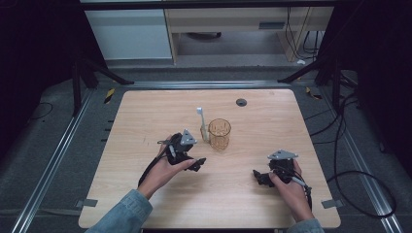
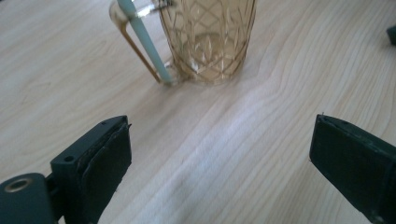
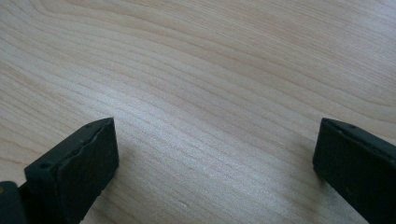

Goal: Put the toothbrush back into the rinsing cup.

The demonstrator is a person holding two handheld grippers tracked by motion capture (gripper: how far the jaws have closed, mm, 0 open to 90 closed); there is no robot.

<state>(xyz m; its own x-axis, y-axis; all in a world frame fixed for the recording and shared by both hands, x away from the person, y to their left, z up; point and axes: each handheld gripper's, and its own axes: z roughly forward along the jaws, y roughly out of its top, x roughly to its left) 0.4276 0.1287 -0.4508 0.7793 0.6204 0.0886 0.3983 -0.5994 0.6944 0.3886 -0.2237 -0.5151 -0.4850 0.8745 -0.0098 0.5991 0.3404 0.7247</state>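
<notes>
A pale wooden table [image 1: 252,194] with rounded corners and fine, wavy grain stands on a grey floor [image 1: 58,145], framed by metal rails [image 1: 46,170] at either side, with dark stands and loose black cables [image 1: 350,160] trailing on the right. Behind it, a white cabinet [image 1: 128,34] and a light wood desk [image 1: 233,22] line the dim back wall. A small dark round fitting [image 1: 241,102] sits near the table's far edge. Near the middle stands an amber cut-glass mug [image 1: 219,133], upright, with a pale toothbrush [image 1: 200,124] leaning against its handle side, bristle end up. The left gripper [image 1: 197,164] rests just in front and to the left of the mug, jaws spread wide and holding nothing. The right gripper [image 1: 258,176] lies well apart to the right, low over bare wood, jaws likewise wide apart and empty.
</notes>
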